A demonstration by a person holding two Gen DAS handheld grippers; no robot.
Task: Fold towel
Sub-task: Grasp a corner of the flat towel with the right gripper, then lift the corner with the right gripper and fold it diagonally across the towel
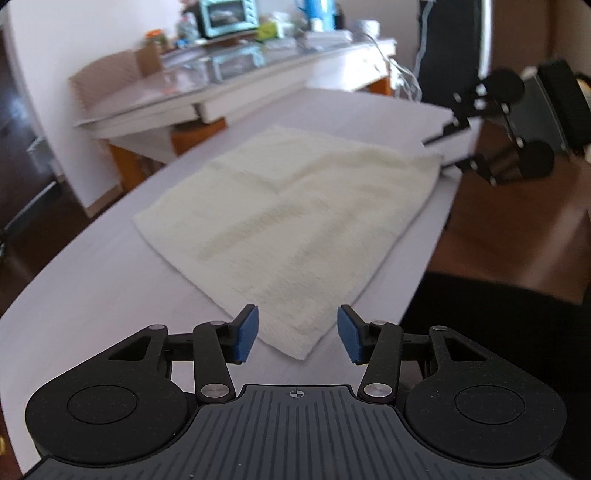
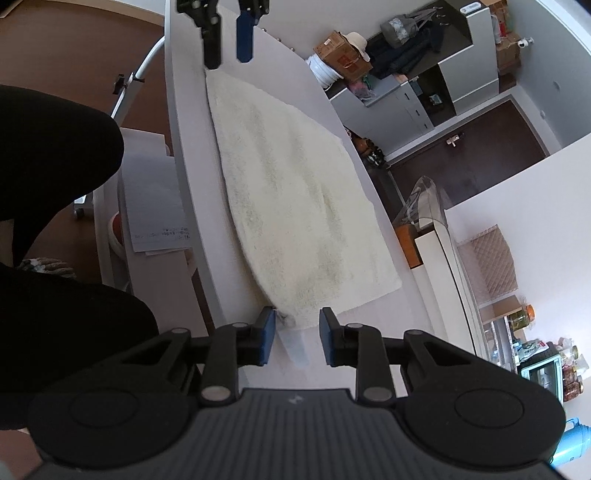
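A cream towel (image 1: 291,229) lies flat on the white table (image 1: 92,295), spread out in one layer. My left gripper (image 1: 297,334) is open, its blue pads on either side of the towel's near corner, just above it. My right gripper (image 2: 295,338) is open at the towel's (image 2: 295,192) other near-edge corner, with the corner between its pads. In the left wrist view the right gripper (image 1: 439,147) shows at the towel's far right corner. In the right wrist view the left gripper (image 2: 229,44) shows at the towel's far end.
The table edge (image 2: 192,206) runs close along the towel's near side, with the person's dark clothing (image 2: 55,155) beside it. A cluttered counter (image 1: 229,66) with a small teal oven (image 1: 225,16) stands beyond the table. A stool with papers (image 2: 151,206) is below the edge.
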